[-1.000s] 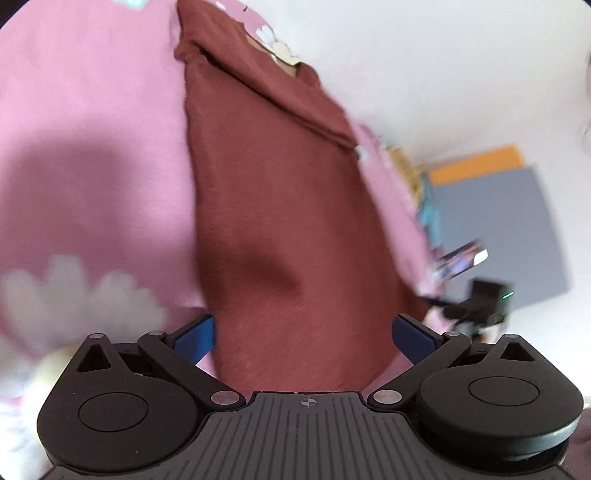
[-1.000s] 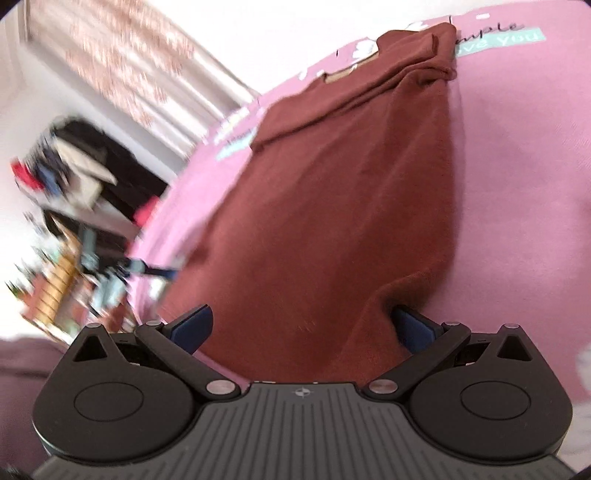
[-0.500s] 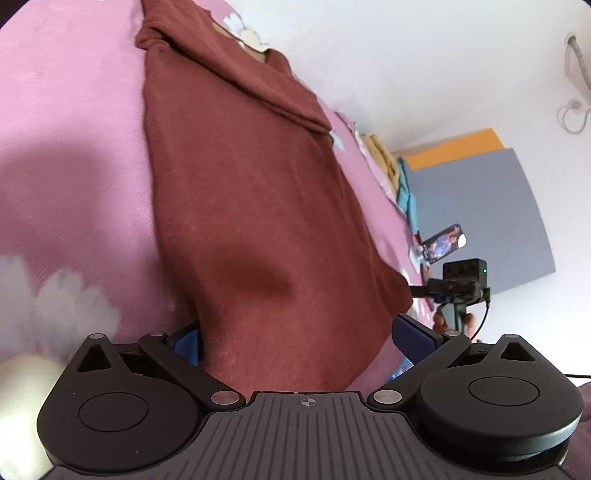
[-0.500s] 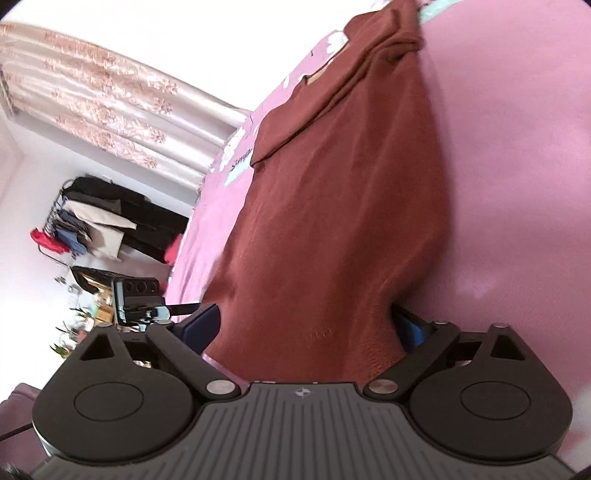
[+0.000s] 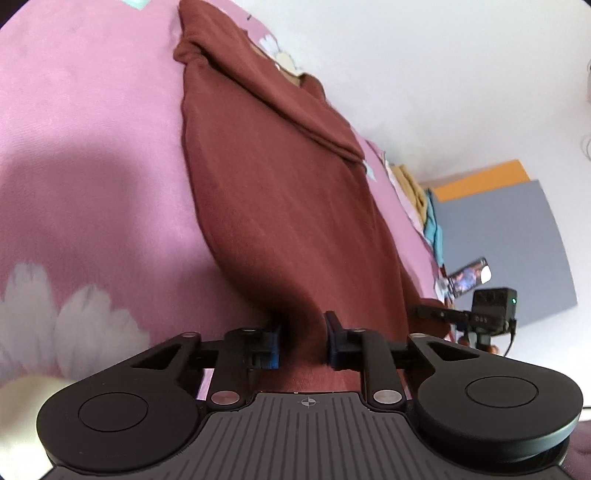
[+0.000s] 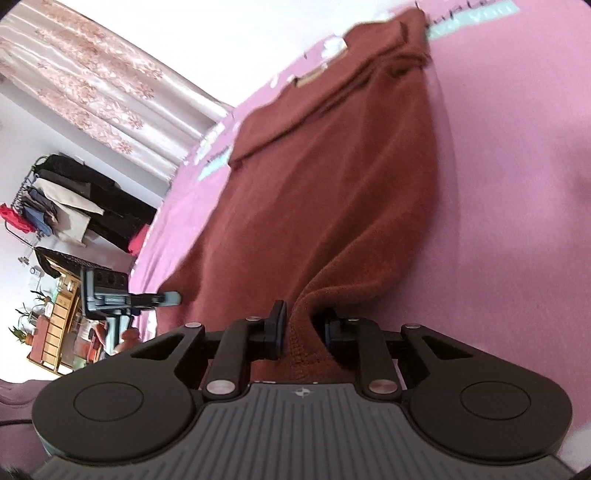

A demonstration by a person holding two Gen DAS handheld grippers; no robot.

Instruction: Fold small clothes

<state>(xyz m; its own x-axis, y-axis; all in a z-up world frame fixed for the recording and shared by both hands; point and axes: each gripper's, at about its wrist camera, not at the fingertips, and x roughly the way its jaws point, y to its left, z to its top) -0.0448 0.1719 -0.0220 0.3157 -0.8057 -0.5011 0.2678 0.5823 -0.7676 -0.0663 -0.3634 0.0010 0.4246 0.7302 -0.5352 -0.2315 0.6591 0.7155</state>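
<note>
Your garment (image 5: 288, 206): solid brick-red, faintly ribbed knit. Your bedspread (image 5: 92, 122): pink, white daisy print (image 5: 74, 325) at lower left, teal lettering strip (image 6: 469, 16) along the top right. Your curtain (image 6: 96, 85), upper left: cream with pinkish-brown floral pattern. Your gripper pads (image 5: 273, 349): blue on black.

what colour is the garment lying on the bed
The garment is a plain reddish brown, clearest in the left wrist view.
</note>
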